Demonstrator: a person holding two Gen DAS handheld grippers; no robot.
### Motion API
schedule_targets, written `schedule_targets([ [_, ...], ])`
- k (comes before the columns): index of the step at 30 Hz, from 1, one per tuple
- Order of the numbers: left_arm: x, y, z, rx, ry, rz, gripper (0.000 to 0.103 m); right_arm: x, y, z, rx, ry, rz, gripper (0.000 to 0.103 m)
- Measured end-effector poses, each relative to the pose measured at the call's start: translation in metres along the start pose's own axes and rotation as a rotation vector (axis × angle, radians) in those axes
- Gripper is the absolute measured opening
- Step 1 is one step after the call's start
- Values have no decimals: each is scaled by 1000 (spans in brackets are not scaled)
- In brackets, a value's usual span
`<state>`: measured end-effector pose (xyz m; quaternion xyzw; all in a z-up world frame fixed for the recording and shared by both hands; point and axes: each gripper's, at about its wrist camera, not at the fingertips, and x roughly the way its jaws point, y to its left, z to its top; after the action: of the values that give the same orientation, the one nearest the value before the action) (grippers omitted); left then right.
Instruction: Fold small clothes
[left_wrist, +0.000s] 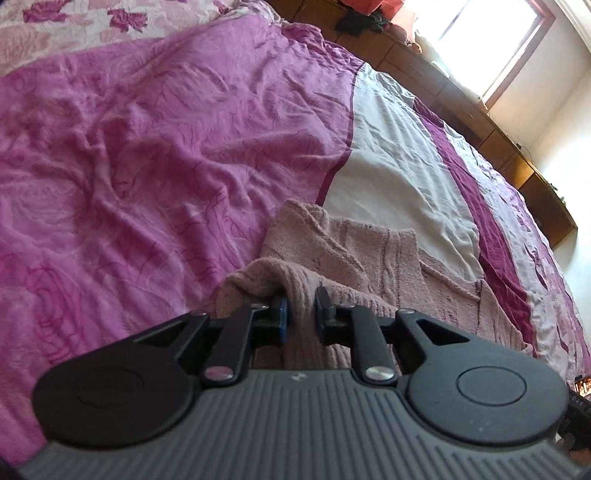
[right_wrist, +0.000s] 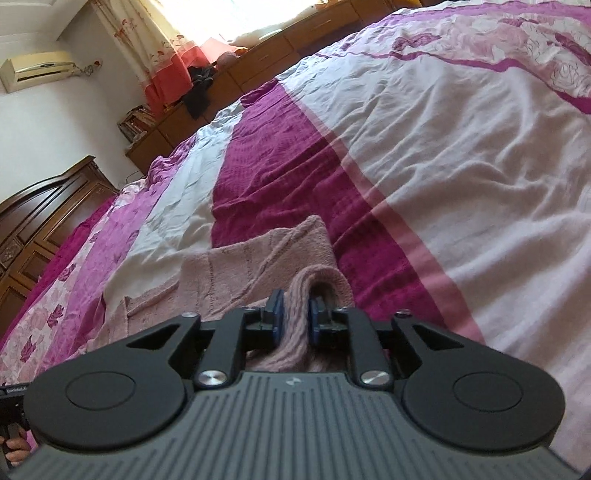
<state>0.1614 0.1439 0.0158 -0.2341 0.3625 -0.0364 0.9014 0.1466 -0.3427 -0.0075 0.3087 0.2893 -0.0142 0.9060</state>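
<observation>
Where pinched, pink sweater (left_wrist: 343, 254) on bedspread (left_wrist: 147, 147).

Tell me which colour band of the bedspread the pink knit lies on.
The pink knit garment lies mostly on the white band, between the pink floral area and the dark magenta stripe.
</observation>
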Motion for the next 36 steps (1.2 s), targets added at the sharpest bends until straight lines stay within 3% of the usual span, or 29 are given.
schedule_targets([
  [4,-21,-2,2,18,-29,5,20,-21,6,1,-10,-14,18,49],
  [7,-35,-2,2,16,-40,3,20,-40,9,1,-26,-37,-5,60],
  [15,-67,-20,-6,70,-36,-21,21,-87,10,-2,-26,-90,-22,64],
  [23,-79,-47,-25,127,-5,-62,25,-123,35,-8,-36,-107,32,66],
  [25,-78,-52,-32,140,4,-66,36,-125,43,-12,-31,-88,57,66],
  [36,-54,-57,-55,130,67,-41,37,-93,62,-44,-12,58,105,67],
])
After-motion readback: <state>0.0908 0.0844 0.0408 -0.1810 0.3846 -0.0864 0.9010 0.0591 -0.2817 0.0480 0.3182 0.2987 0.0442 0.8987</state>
